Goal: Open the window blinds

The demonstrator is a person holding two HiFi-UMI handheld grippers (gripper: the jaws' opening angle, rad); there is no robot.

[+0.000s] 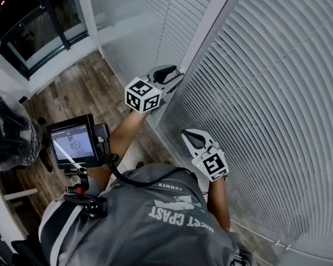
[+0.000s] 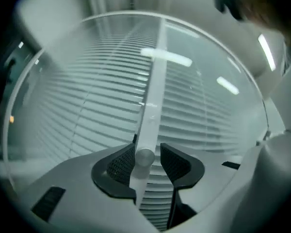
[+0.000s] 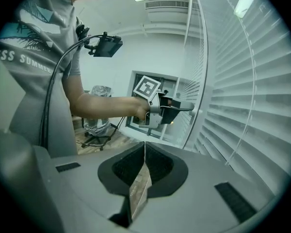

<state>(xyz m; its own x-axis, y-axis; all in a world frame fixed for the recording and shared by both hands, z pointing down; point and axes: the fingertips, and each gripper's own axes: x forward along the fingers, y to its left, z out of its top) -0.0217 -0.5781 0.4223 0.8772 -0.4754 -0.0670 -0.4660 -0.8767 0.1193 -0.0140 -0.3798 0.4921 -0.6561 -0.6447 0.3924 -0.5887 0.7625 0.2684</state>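
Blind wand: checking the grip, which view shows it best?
Left gripper view: the wand runs down the frame, its end between the parted jaws of the left gripper. The others show that gripper at the blinds, the wand hardly visible.

blinds (image 1: 277, 93): white, striped | wand (image 2: 153, 106): white | floor (image 1: 72, 93): brown wood-grain | shirt (image 1: 133, 226): grey

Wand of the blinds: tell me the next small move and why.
Probably close the left gripper on the wand, then twist it: the wand stands between the fingers with a gap at one side, and the slats lie shut.
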